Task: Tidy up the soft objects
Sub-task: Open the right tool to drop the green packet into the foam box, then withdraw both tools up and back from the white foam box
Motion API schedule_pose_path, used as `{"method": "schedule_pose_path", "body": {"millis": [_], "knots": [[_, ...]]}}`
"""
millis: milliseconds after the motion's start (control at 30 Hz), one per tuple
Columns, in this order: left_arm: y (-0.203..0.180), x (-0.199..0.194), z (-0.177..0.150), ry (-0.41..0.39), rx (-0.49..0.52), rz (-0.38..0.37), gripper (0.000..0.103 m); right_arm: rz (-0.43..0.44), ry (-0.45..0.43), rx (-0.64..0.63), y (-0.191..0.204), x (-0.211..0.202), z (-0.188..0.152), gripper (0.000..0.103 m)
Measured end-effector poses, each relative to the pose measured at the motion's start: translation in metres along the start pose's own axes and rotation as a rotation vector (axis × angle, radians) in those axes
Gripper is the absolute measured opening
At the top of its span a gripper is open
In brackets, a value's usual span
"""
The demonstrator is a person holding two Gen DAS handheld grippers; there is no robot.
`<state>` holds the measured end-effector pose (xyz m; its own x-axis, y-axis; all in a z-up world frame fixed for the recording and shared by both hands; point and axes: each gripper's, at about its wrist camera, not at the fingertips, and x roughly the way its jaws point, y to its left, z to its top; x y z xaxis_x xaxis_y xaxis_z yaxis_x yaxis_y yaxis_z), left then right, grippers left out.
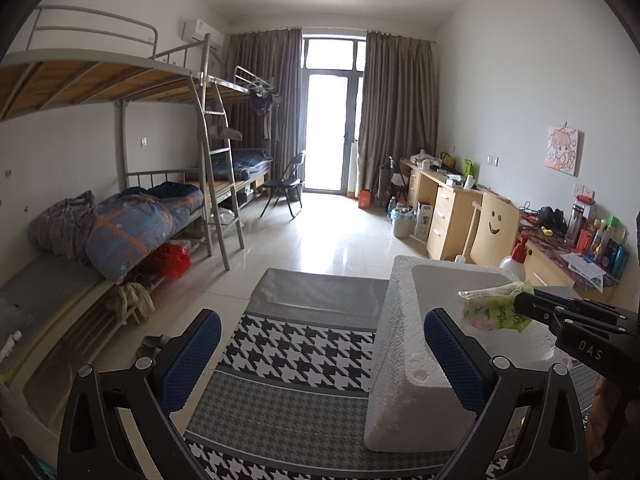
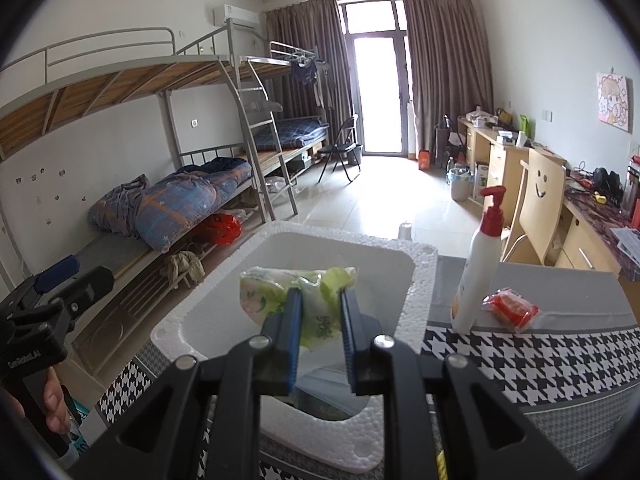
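Now: right gripper point(image 2: 320, 320) jaws pinch green tissue pack point(image 2: 298, 298) over foam box point(image 2: 224, 300).
Risk: thin grip slips, pack lands on rim; left gripper point(image 1: 320, 360) jaws wide, empty.

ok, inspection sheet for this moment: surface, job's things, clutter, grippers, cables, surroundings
Surface: houndstooth cloth over a grey-covered surface, flat.
Job's things: green-white soft packet held over the white foam box; another packet seems to lie in the box's bottom; red packet on the cloth, beside the pump bottle.
Clutter: nothing seen beyond the bottle.
Grippers: right gripper shut on the soft packet; left gripper open, empty, next to the box.
Cables: nothing seen on the work surface.
Surroundings: bunk beds with a rumpled quilt, desks along the wall, folding chair, curtained balcony door.
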<state>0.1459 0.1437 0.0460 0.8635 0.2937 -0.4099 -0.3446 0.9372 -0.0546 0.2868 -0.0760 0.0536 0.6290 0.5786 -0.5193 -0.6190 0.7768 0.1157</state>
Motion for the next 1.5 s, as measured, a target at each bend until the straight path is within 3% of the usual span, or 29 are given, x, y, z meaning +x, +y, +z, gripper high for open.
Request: {"method": "schedule_pose_path", "body": {"millis": [233, 400, 700, 800, 1500], "knots": [[0.001, 0.003, 0.000, 0.006, -0.006, -0.001, 0.102, -0.006, 0.028, -0.006, 0.004, 0.007, -0.002, 0.027], [0.003, 0.003, -0.002, 0.008, -0.010, -0.005, 0.102, -0.004, 0.030, -0.003, 0.005, 0.009, -0.004, 0.066], [0.000, 0.001, -0.002, -0.001, -0.010, -0.005, 0.102, 0.017, 0.027, -0.019, 0.007, 0.003, -0.005, 0.069], [-0.002, -0.002, -0.002, -0.006, -0.008, -0.008, 0.102, 0.018, 0.006, -0.021, 0.006, -0.005, -0.005, 0.080], [-0.018, -0.039, -0.001, -0.055, 0.021, -0.029, 0.102, 0.020, -0.082, -0.031, 0.003, -0.047, -0.010, 0.097]]}}
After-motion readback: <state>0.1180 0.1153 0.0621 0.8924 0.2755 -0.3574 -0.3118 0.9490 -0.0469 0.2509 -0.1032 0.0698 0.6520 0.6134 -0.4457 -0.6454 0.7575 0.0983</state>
